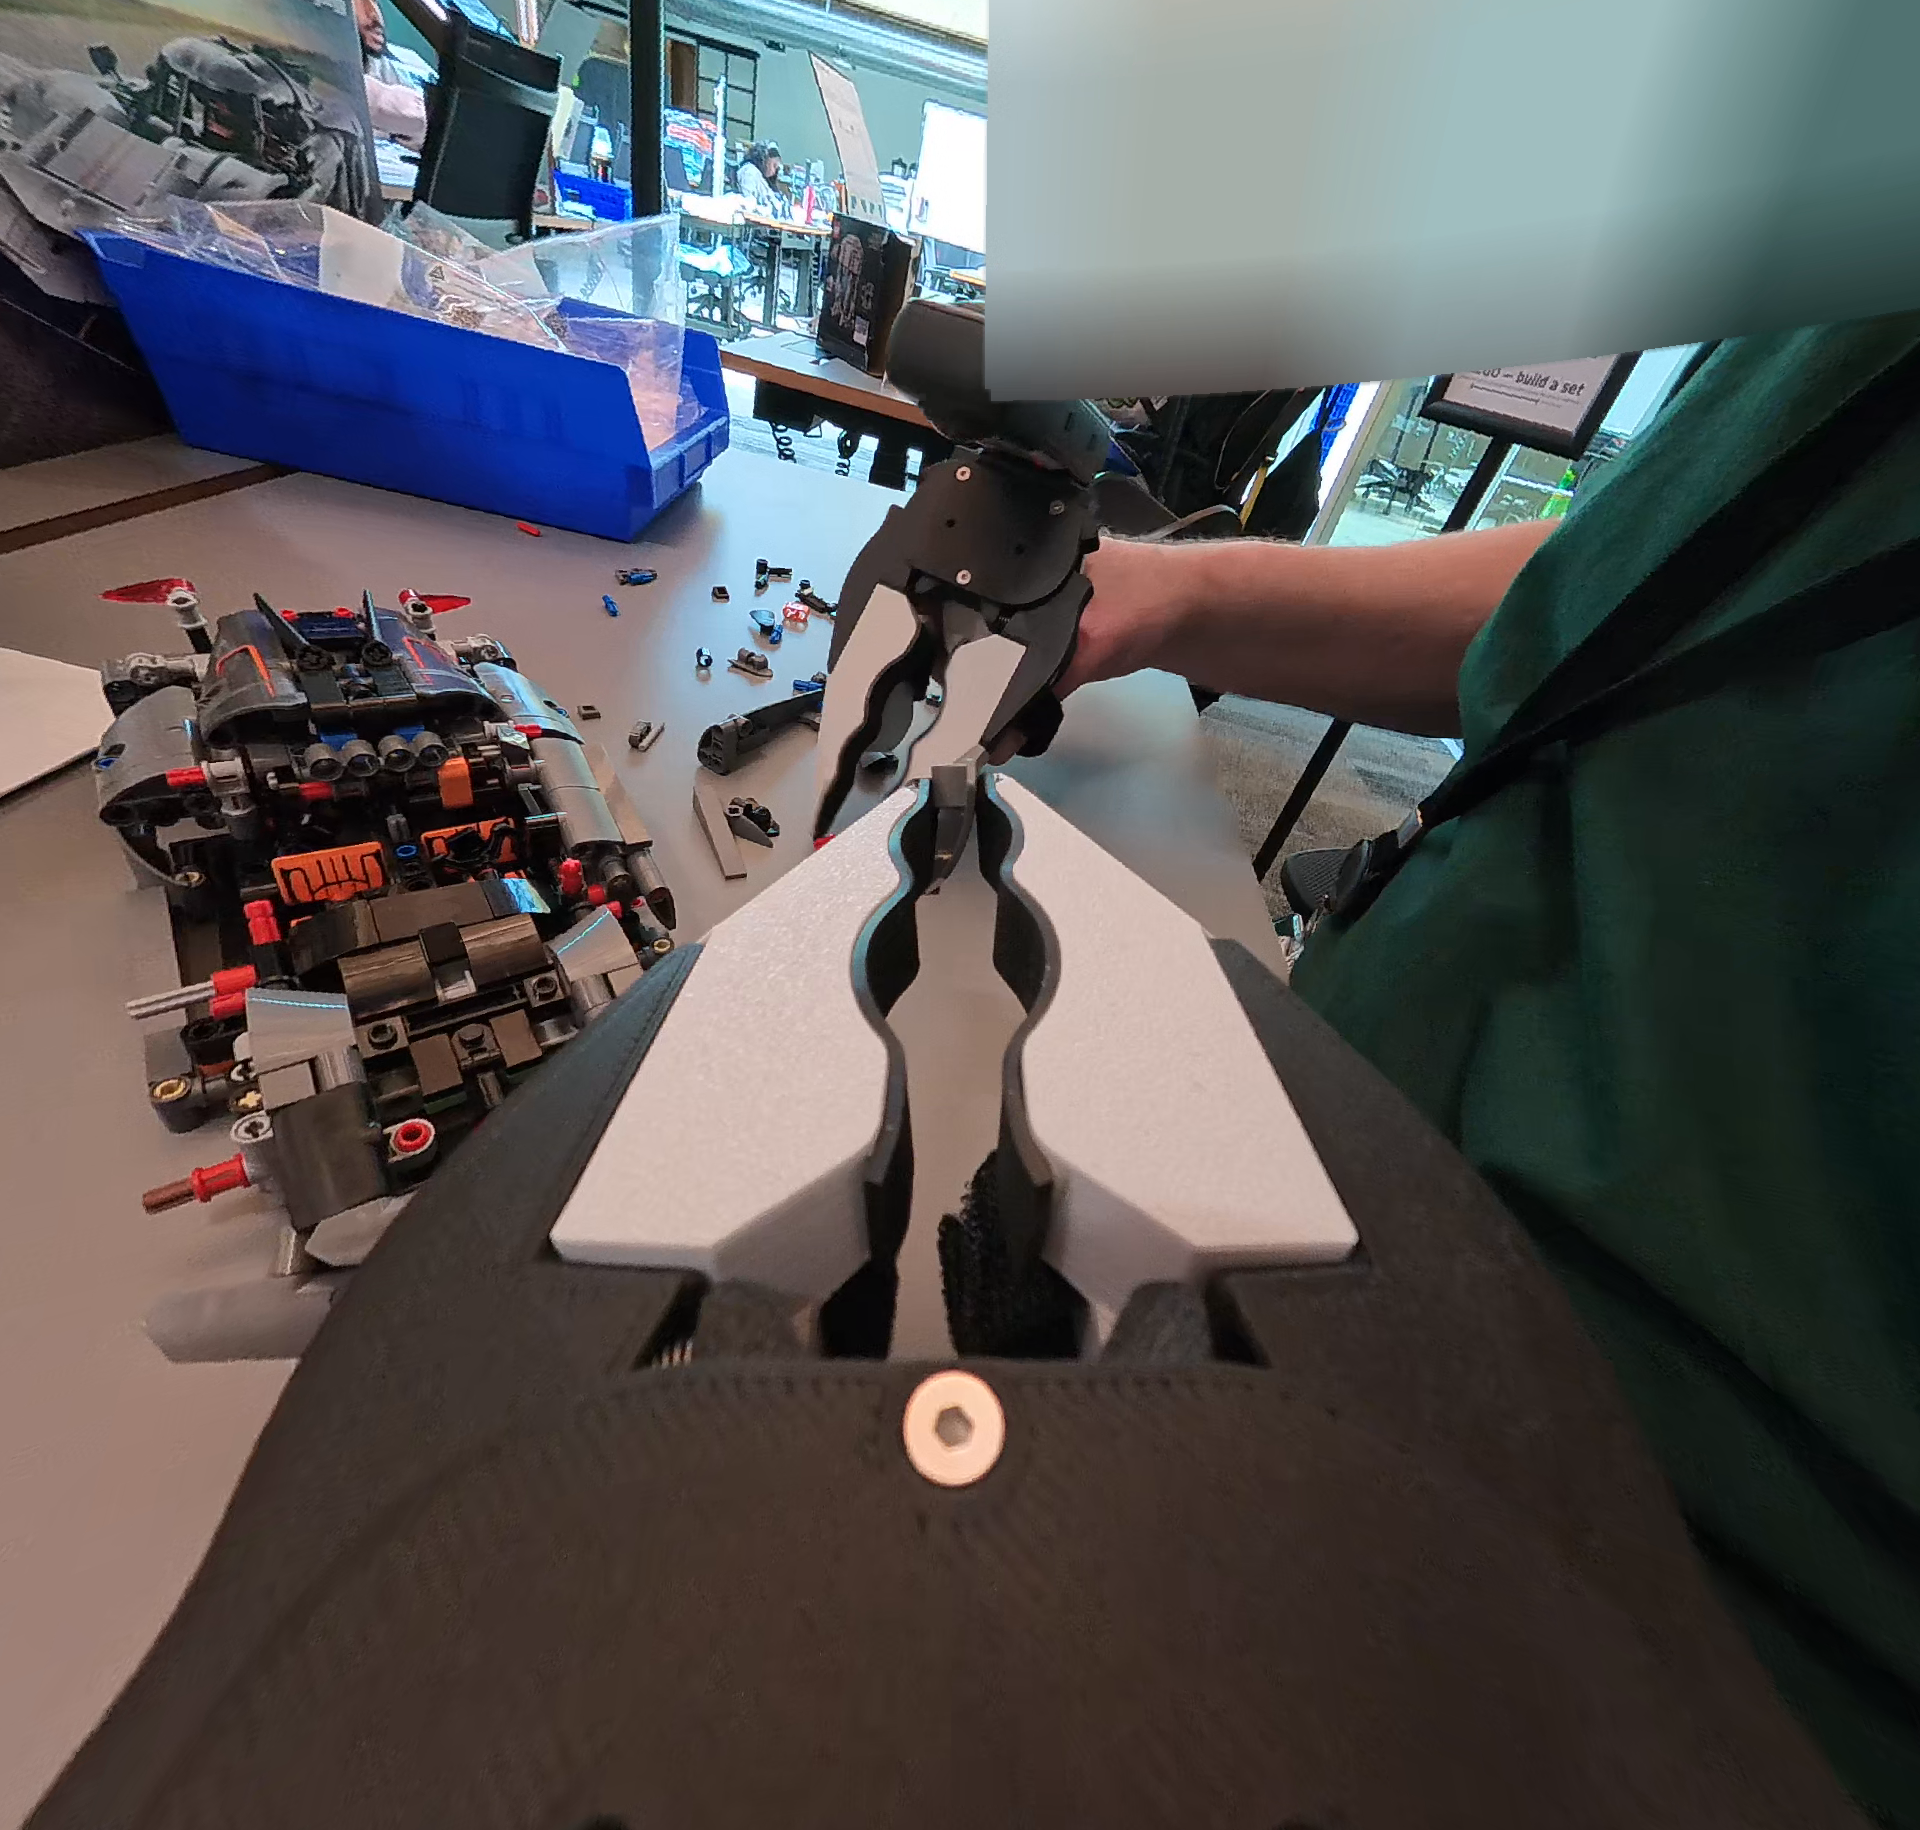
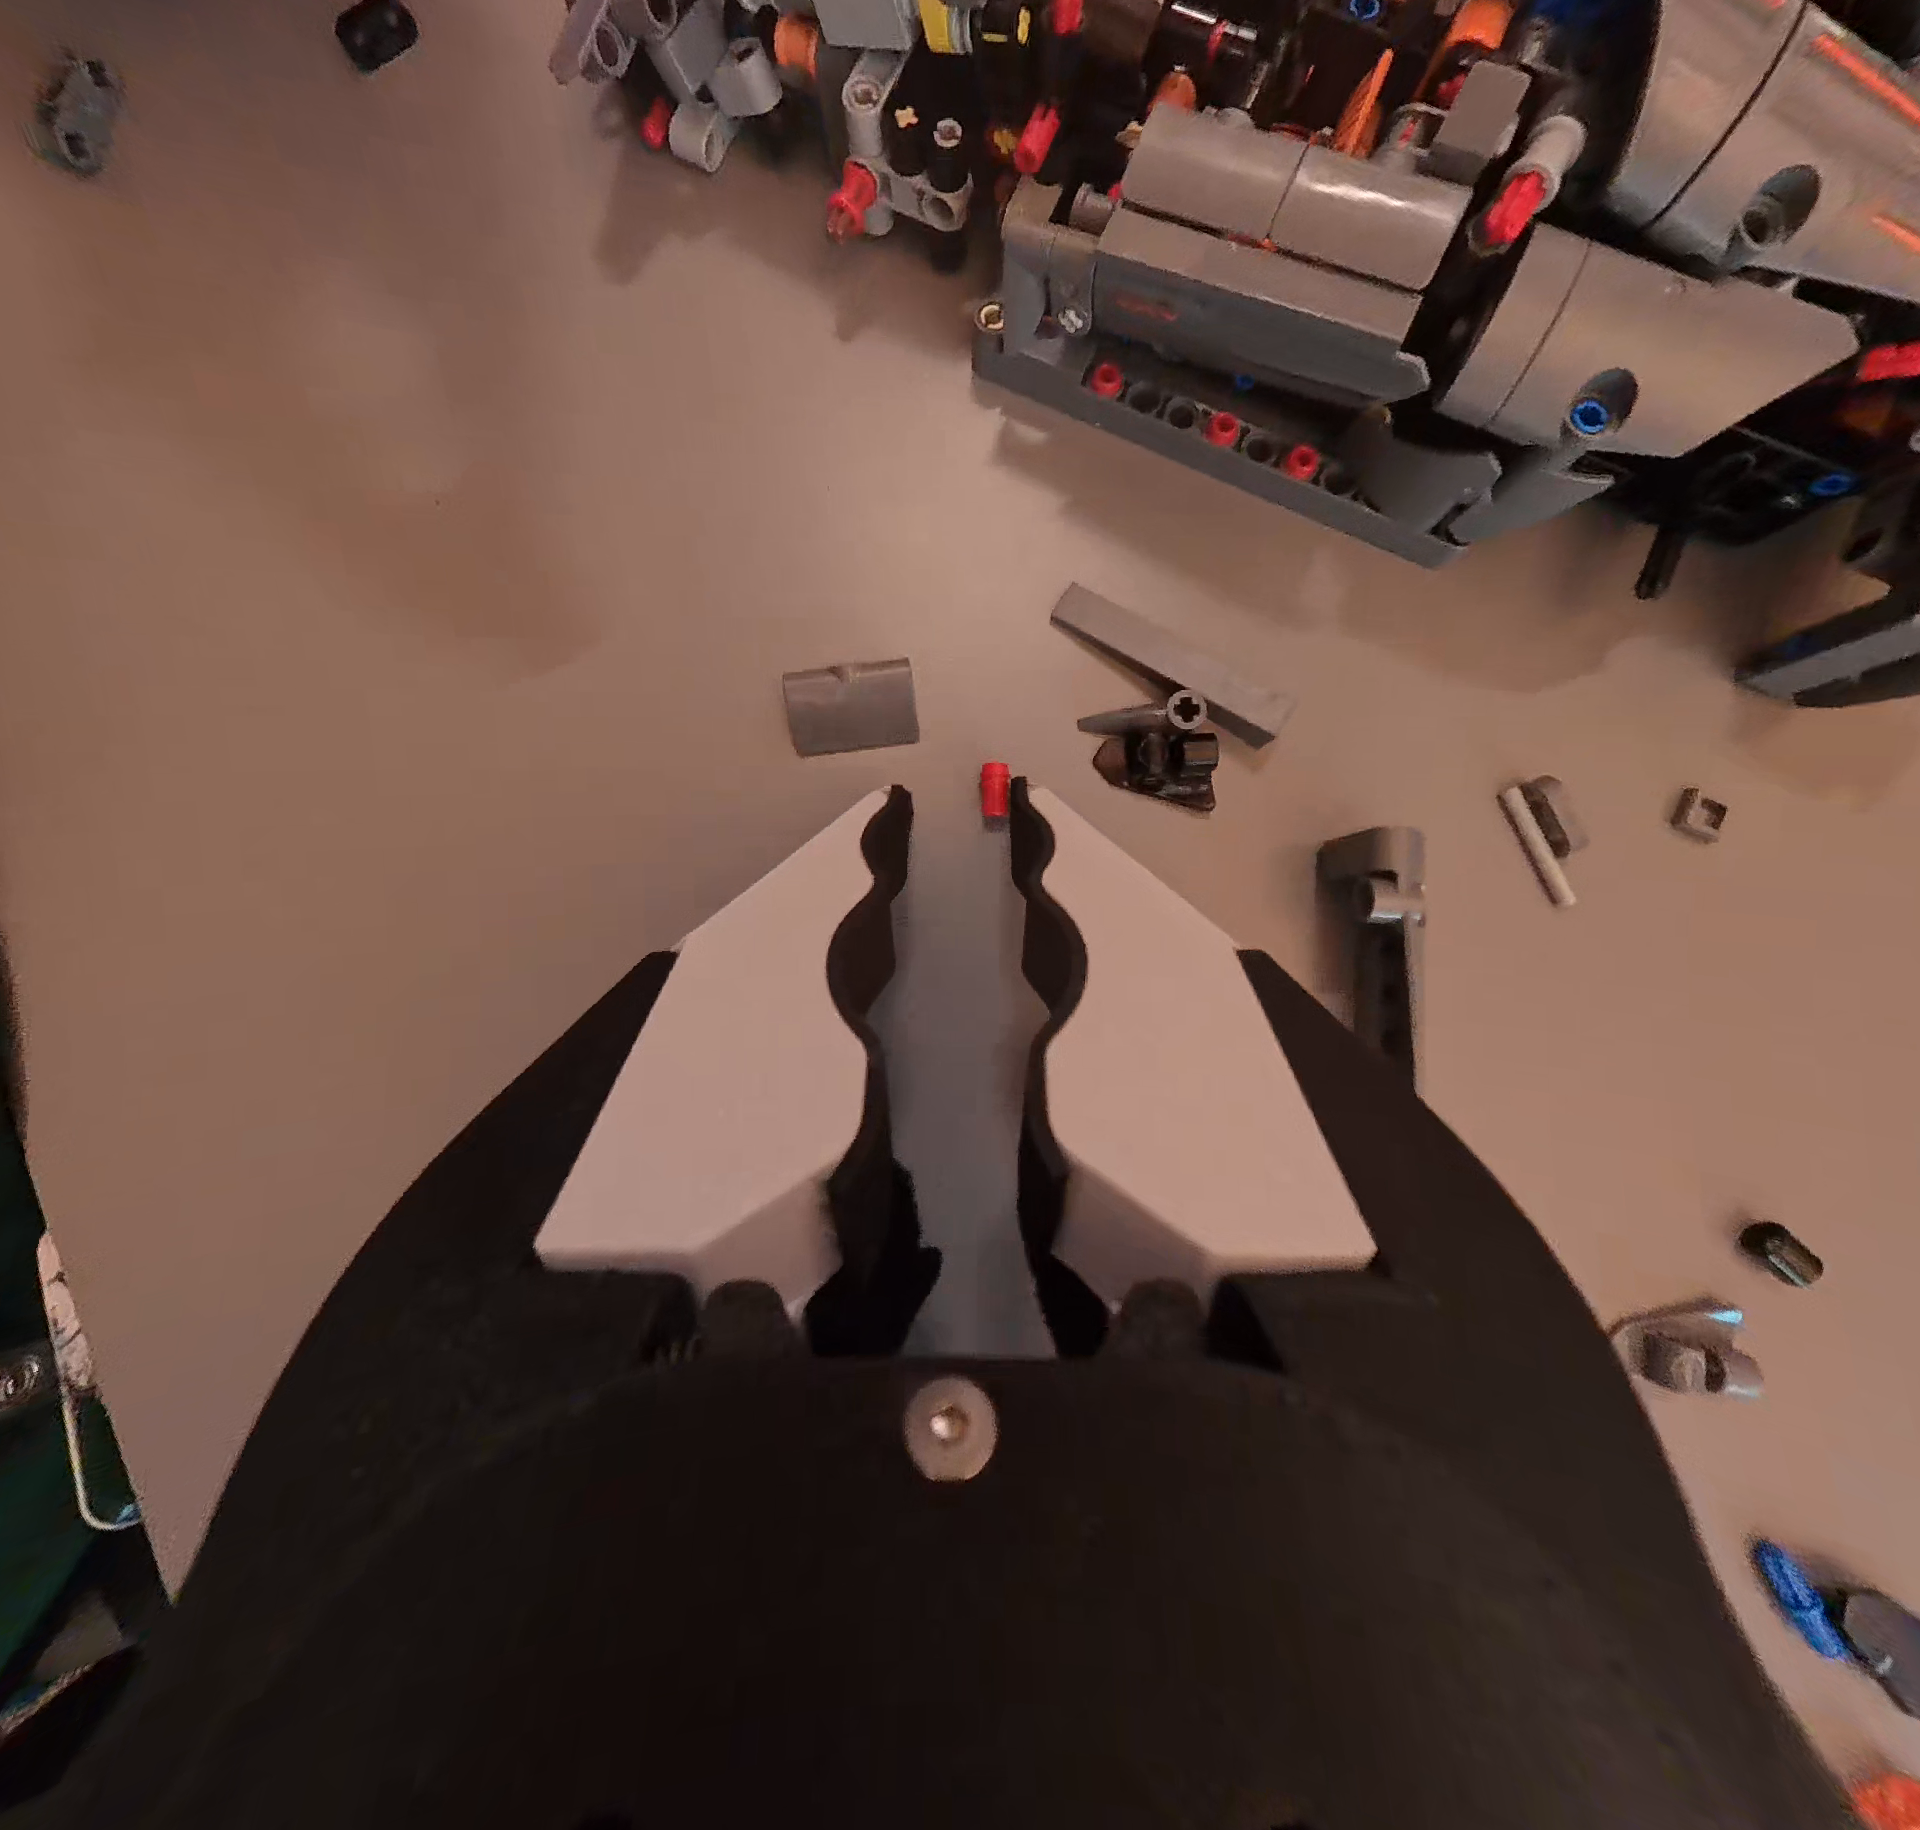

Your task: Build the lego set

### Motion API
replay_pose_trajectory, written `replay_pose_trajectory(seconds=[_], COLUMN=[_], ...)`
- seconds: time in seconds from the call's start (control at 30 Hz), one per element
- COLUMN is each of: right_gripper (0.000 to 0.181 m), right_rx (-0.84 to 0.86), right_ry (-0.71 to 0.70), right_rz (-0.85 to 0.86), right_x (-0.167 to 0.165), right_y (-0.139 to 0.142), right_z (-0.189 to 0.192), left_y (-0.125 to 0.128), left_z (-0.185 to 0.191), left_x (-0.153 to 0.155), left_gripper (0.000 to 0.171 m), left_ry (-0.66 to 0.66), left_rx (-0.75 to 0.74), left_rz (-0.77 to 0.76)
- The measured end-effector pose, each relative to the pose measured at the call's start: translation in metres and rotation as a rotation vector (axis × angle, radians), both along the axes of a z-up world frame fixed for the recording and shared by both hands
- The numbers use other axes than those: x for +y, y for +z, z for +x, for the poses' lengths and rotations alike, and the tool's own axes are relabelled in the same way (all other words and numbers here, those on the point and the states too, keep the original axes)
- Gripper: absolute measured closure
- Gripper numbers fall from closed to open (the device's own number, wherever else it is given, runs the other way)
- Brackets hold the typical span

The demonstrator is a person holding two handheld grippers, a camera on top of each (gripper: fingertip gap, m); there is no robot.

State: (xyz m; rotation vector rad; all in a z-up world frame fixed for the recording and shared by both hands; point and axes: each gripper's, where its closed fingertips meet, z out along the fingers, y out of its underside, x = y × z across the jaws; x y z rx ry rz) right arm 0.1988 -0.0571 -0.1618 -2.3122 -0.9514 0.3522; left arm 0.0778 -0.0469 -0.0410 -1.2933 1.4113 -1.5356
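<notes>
Grey small piece (image 1: pixel 948 812) is clamped in left gripper (image 1: pixel 951 793); right gripper (image 2: pixel 958 793) jaws apart, red pin (image 2: pixel 994 791) touched, near lego car (image 2: pixel 1351 222).

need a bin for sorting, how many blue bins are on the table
1: the blue bin sits at the table's far side behind the lego model. Others may be out of view.

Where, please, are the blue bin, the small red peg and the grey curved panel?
blue bin (image 1: pixel 416 398), left wrist view, front wall.
small red peg (image 2: pixel 994 791), right wrist view, its body.
grey curved panel (image 2: pixel 850 705), right wrist view, top face.
</notes>
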Motion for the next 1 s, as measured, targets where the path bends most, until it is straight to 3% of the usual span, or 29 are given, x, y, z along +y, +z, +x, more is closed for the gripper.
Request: replay_pose_trajectory(seconds=[0.37,0.63,0.7,0.87,1.0], right_gripper=[0.18,0.177,0.159,0.169,0.176], right_rx=[-0.01,-0.133,-0.169,-0.11,-0.056], right_ry=[0.062,0.348,0.291,0.086,0.031], right_rz=[0.006,-0.05,-0.064,-0.12,-0.126], right_x=[-0.004,-0.045,-0.042,-0.059,-0.077], right_y=[0.0,-0.001,0.0,0.005,0.001], right_z=[0.0,0.006,0.014,0.021,0.0], left_y=[-0.003,-0.002,-0.002,-0.001,-0.001], left_z=[0.003,0.003,0.004,0.003,0.003], left_x=[0.001,-0.002,-0.003,-0.004,-0.003], left_gripper=[0.166,0.166,0.166,0.166,0.166], left_ry=[-0.009,-0.015,-0.018,-0.018,-0.024], left_rx=[0.01,0.01,0.012,0.004,0.0], left_rz=[-0.007,-0.005,-0.002,0.0,-0.005])
